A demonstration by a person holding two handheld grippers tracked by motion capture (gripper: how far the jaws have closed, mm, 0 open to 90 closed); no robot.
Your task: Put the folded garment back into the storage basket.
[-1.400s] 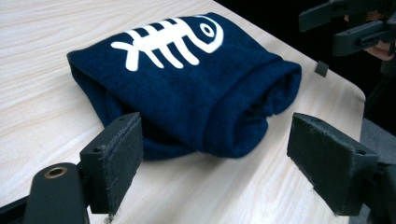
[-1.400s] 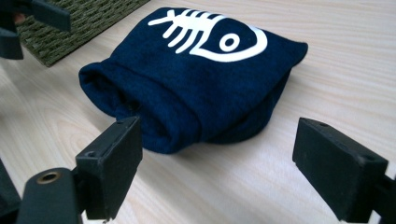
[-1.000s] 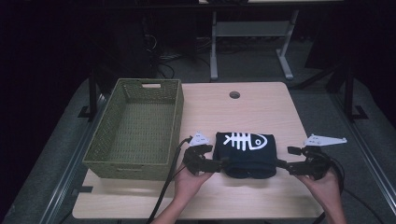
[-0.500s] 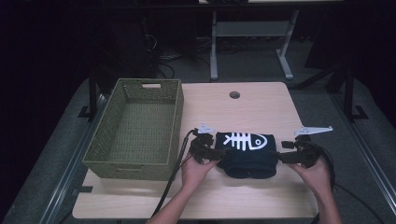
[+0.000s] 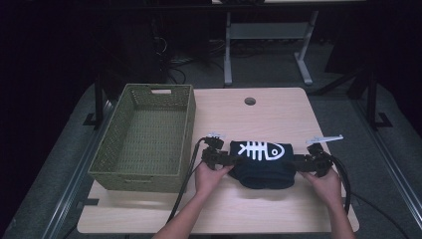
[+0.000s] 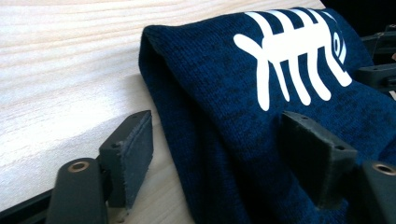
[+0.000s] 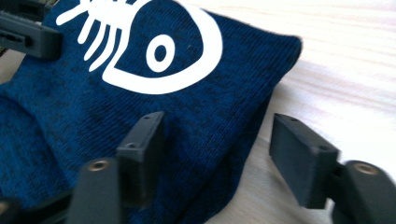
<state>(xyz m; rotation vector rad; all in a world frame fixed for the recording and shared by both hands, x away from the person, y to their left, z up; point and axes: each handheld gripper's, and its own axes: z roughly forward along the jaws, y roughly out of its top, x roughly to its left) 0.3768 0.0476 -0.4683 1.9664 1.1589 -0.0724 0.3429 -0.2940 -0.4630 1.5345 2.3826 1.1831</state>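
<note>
A folded dark blue garment (image 5: 262, 169) with a white fish-skeleton print lies on the wooden table (image 5: 259, 114), near its front edge. My left gripper (image 5: 230, 160) is at the garment's left end and is open. In the left gripper view, the left gripper (image 6: 219, 140) has one jaw on the table and one over the cloth (image 6: 224, 93). My right gripper (image 5: 297, 162) is at the right end, also open. In the right gripper view, the right gripper (image 7: 217, 140) straddles the folded edge of the garment (image 7: 140, 93). Neither gripper pinches the cloth.
A green woven basket (image 5: 142, 175) stands empty on the table's left side, close to the left gripper. A round cable hole (image 5: 250, 101) sits near the table's far edge. Black cables trail from both grippers toward the front. A metal stand (image 5: 263, 35) stands beyond the table.
Both grippers have moved inward from the sides, and their open jaws now straddle the garment's left and right ends. The garment has stayed in place.
</note>
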